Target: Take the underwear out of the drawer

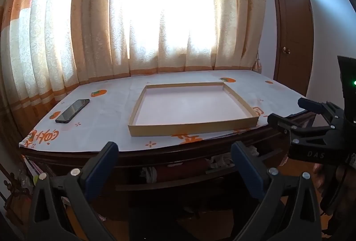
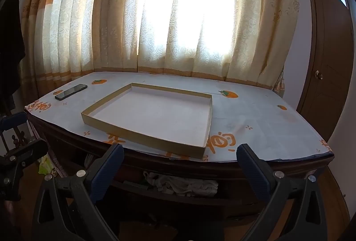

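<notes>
Left tool (image 1: 174, 156) and right tool (image 2: 180, 158): both spread wide, holding nothing, in front of the surface (image 2: 267, 129). Drawer (image 2: 178, 196) below the top is open; pale underwear (image 2: 184, 185) lies bunched inside. Shallow box lid (image 2: 142, 136) and phone (image 2: 71, 91) on top.

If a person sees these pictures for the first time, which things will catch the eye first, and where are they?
First, the bright window behind the orange and cream curtains at the back. Next, the shallow cardboard tray lying empty in the middle of the table, with a dark phone near its far left corner. Below the table edge, a drawer stands open with pale crumpled cloth inside, and both open grippers, left and right, face it.
</notes>
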Demonstrator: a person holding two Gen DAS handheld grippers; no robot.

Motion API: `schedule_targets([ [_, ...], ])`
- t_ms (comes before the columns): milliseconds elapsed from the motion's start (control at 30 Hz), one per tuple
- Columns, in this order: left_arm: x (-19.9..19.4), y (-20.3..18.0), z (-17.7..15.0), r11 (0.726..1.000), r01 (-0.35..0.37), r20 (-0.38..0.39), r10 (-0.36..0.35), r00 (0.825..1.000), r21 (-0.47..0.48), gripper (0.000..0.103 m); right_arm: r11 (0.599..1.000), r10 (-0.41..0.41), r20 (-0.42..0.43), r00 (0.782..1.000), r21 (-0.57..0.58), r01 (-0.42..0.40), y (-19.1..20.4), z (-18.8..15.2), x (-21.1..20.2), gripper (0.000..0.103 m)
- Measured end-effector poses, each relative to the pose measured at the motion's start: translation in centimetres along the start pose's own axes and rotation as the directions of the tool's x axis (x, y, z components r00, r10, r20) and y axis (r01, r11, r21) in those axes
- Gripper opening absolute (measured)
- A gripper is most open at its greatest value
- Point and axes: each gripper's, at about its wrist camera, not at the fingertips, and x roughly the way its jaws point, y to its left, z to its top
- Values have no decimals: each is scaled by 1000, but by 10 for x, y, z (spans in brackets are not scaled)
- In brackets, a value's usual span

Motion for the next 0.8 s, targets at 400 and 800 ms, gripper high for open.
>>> schedule_targets([
  [400, 3, 11, -4, 1000, 5, 3, -5, 1000, -23, 103, 1000, 2, -1, 1000, -3, -2, 2, -2, 0, 102],
  [800, 3, 12, -4, 1000, 3, 3, -3, 1000, -22, 103, 1000, 2, -3, 1000, -3, -2, 2, -3, 0, 102],
])
